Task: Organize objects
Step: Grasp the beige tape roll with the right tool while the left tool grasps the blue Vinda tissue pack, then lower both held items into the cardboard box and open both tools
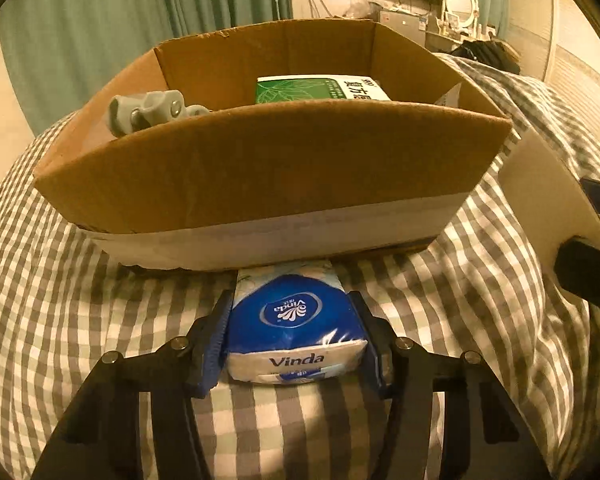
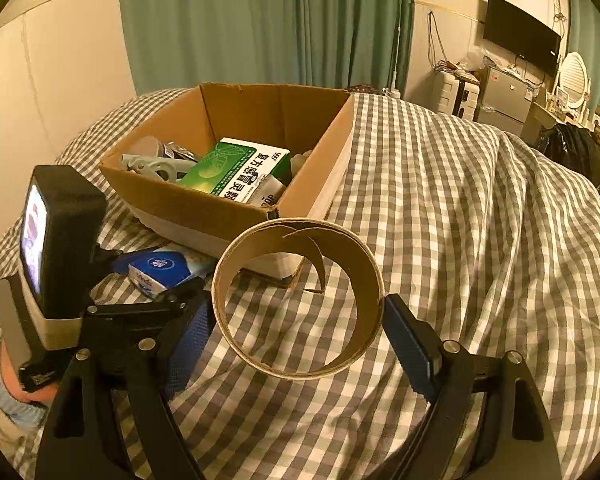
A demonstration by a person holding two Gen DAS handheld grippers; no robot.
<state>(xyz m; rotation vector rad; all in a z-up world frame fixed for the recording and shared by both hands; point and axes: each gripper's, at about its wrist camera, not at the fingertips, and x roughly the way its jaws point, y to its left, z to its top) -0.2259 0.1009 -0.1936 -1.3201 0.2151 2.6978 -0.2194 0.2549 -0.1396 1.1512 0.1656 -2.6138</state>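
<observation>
Left gripper (image 1: 294, 330) clamps a blue-and-white Vinda tissue pack (image 1: 294, 326); right gripper (image 2: 298, 328) clasps a brown cardboard tape ring (image 2: 298, 298). Lift both clear of the open cardboard box (image 2: 204, 204) wall before releasing.

The left gripper (image 1: 292, 332) has black, angular plastic arms with cut-out slots, silver round screw heads at the pivots and blue ribbed pads (image 1: 219, 344) lining its fingers. The right gripper (image 2: 300, 320) is built the same way: black linkage, silver screws, blue textured pads (image 2: 410, 344). From the right wrist view, the left unit carries a black box-shaped camera housing (image 2: 66, 236) on a pale grey mount.
</observation>
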